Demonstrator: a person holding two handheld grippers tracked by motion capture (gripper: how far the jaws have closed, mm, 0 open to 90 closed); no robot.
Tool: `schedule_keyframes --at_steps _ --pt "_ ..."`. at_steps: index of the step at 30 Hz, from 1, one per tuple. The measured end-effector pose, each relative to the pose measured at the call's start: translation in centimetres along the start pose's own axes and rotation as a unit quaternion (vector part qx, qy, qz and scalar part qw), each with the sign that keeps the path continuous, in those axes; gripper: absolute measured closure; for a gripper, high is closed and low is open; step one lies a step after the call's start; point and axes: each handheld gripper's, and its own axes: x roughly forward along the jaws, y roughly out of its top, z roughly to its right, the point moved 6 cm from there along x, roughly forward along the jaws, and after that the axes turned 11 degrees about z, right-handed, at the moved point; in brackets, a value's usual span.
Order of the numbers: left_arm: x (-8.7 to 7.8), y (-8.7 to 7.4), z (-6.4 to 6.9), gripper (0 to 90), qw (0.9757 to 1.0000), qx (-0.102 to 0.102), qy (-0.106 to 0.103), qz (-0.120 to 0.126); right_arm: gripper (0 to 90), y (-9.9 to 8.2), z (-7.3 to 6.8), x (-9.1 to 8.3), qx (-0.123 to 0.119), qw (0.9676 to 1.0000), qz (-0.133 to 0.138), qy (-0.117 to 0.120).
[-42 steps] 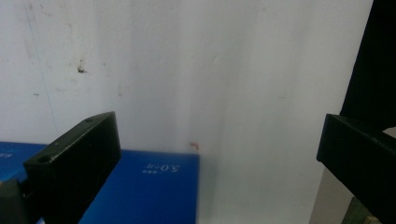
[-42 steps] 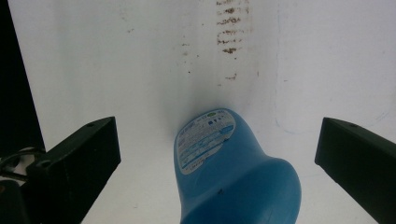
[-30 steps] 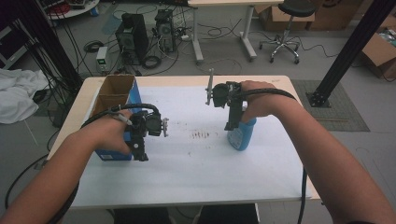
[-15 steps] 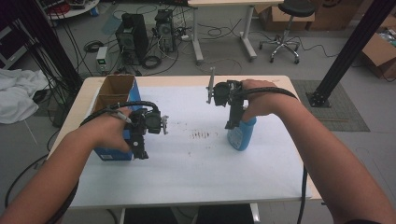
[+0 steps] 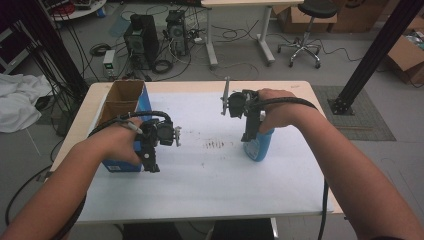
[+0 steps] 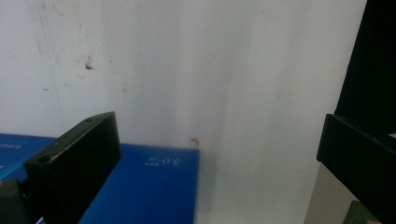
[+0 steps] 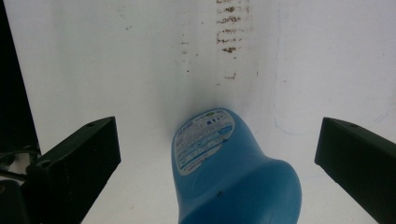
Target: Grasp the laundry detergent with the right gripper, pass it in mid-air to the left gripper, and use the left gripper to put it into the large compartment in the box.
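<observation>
Blue bottle (image 7: 233,172) stands between my right tongs (image 7: 217,154), spread wide (not touching); left tongs (image 6: 219,158) gape beside the blue box (image 6: 140,186).

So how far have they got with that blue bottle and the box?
Hardly begun, it seems. The blue bottle stands on the table, outside the open cardboard box. The right gripper hangs above it with jaws wide, not gripping. The left gripper waits open beside the box. Grasping and any moving look still to come.
</observation>
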Motion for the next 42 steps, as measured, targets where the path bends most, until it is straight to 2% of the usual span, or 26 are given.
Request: schedule_keyframes --at_steps 3,7,11,12,15,16,17,18,20,21,22,23,24,25,26,27,28,29,30,31,32,33,39,40,41,42 --pt "0.1 -0.1 -0.2 0.1 0.9999 0.0 0.006 -0.008 0.0 -0.1 -0.1 0.0 0.005 1.0 0.006 0.004" --pt "-0.2 0.2 -0.1 0.1 1.0 0.001 0.008 0.0 0.0 -0.2 0.0 -0.5 0.017 0.9988 0.046 0.001" --pt "-0.6 0.4 0.2 0.1 0.9999 0.005 0.01 0.003 0.0 -0.1 0.0 -1.4 0.03 0.9953 0.091 -0.011" --pt "-0.6 0.4 0.2 0.1 0.9999 0.005 0.01 0.003 0.0 -0.1 0.0 -1.4 0.03 0.9953 0.091 -0.011" --pt "-0.8 0.3 0.3 0.1 0.9999 0.006 0.014 -0.001 0.0 0.1 -0.1 -2.1 0.044 0.9877 0.148 -0.024" --pt "-0.8 0.3 0.3 0.1 0.9999 0.006 0.014 -0.001 0.0 0.1 -0.1 -2.1 0.044 0.9877 0.148 -0.024" --pt "-0.9 0.3 0.4 0.1 0.9998 0.008 0.016 -0.002 0.0 0.1 -0.1 -2.7 0.055 0.9798 0.19 -0.027" --pt "-0.9 0.3 0.4 0.1 0.9998 0.008 0.016 -0.002 0.0 0.1 -0.1 -2.9 0.058 0.9767 0.205 -0.028" --pt "-1.0 0.4 0.5 0.1 0.9998 0.009 0.016 -0.001 0.0 0.1 -0.1 -3.5 0.068 0.9678 0.241 -0.029" --pt "-1.1 0.4 0.5 0.1 0.9998 0.01 0.017 0.0 0.0 0.1 -0.1 -3.5 0.068 0.9678 0.241 -0.029" --pt "-1.2 0.5 0.5 0.1 0.9998 0.009 0.018 0.003 0.0 0.1 -0.1 -4.2 0.081 0.9566 0.279 -0.03" --pt "-1.3 0.5 0.6 0.1 0.9998 0.01 0.019 0.003 0.0 0.1 -0.1 -4.5 0.084 0.9529 0.29 -0.031" --pt "-1.3 0.5 0.6 0.1 0.9998 0.01 0.019 0.003 0.0 0.1 -0.1 -4.5 0.084 0.9529 0.29 -0.031" --pt "-1.4 0.5 0.6 0.1 0.9998 0.011 0.019 0.004 0.0 0.1 0.0 -5.2 0.092 0.9433 0.317 -0.036" --pt "-1.4 0.5 0.6 0.1 0.9998 0.011 0.019 0.004 0.0 0.1 0.0 -5.2 0.092 0.9433 0.317 -0.036" --pt "-1.4 0.4 0.6 0.1 0.9997 0.011 0.019 0.005 0.0 0.1 0.0 -5.4 0.094 0.9399 0.326 -0.038" --pt "-1.4 0.4 0.6 0.1 0.9997 0.011 0.02 0.006 0.0 0.0 0.1 -6.2 0.106 0.9259 0.36 -0.043" --pt "-1.4 0.4 0.6 0.1 0.9997 0.011 0.02 0.006 0.0 0.0 0.1 -6.2 0.106 0.9259 0.36 -0.043" --pt "-1.4 0.4 0.6 0.1 0.9997 0.011 0.019 0.006 0.0 -0.4 0.1 -6.8 0.117 0.9162 0.38 -0.053" --pt "-1.4 0.4 0.6 0.1 0.9997 0.011 0.019 0.006 0.0 -0.4 0.1 -6.8 0.117 0.9162 0.38 -0.053" --pt "-1.4 0.4 0.6 0.1 0.9997 0.012 0.02 0.007 0.0 -0.6 0.1 -7.0 0.122 0.9126 0.386 -0.058" --pt "-1.5 0.4 0.6 0.1 0.9997 0.011 0.02 0.008 0.0 -1.4 0.1 -7.5 0.129 0.9056 0.398 -0.069" --pt "-1.8 0.5 0.4 0.1 0.9995 0.017 0.024 0.009 0.0 -4.1 -0.4 -8.6 0.154 0.8916 0.412 -0.107" --pt "-1.9 0.5 0.3 0.1 0.9995 0.017 0.024 0.01 0.0 -4.6 -0.5 -8.8 0.157 0.8895 0.414 -0.111" --pt "-1.9 0.5 0.3 0.1 0.9995 0.017 0.024 0.01 0.0 -4.6 -0.5 -8.8 0.157 0.8895 0.414 -0.111" --pt "-1.9 0.5 0.3 0.1 0.9995 0.018 0.024 0.01 0.0 -5.1 -0.7 -9.0 0.16 0.8867 0.417 -0.12"
